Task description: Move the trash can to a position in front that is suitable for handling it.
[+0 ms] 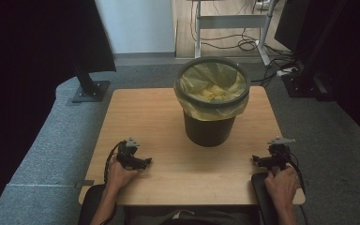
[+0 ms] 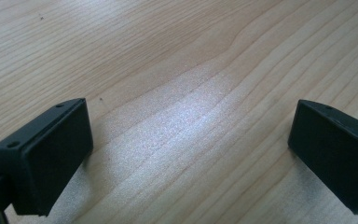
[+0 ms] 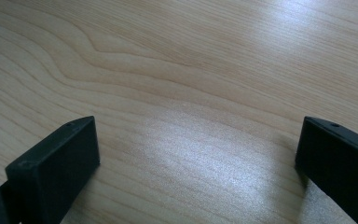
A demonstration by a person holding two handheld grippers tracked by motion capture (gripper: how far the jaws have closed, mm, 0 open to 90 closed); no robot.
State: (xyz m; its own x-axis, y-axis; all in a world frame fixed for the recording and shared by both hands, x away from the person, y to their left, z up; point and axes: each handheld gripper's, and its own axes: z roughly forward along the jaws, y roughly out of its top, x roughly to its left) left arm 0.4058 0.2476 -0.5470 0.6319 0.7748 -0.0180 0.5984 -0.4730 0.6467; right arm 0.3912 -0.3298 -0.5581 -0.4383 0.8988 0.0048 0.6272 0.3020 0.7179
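a: nearest item: black jaws of my left gripper [image 2: 191,154], spread wide, nothing between them, low over bare wood grain of the counter [image 2: 177,56].

b: and the other one?

a: right gripper [image 3: 196,163], same entry: jaws wide apart, empty, just above the counter. from the high view, left gripper [image 1: 138,161] sits near the front left edge, right gripper [image 1: 265,161] near the front right.

b: containers?

a: one. dark bin [image 1: 211,126], upright, centre of the counter toward the far side, well apart from both grippers and between them. yellow liner bag [image 1: 213,110] folded over its rim; inside, only the crumpled liner as far as i can tell.

b: handling note?

a: my judgement: bring both grippers in level from either side, keep jaws spread until they reach the rim, take hold of the liner's fold and not the bin wall, so the bin stays upright.
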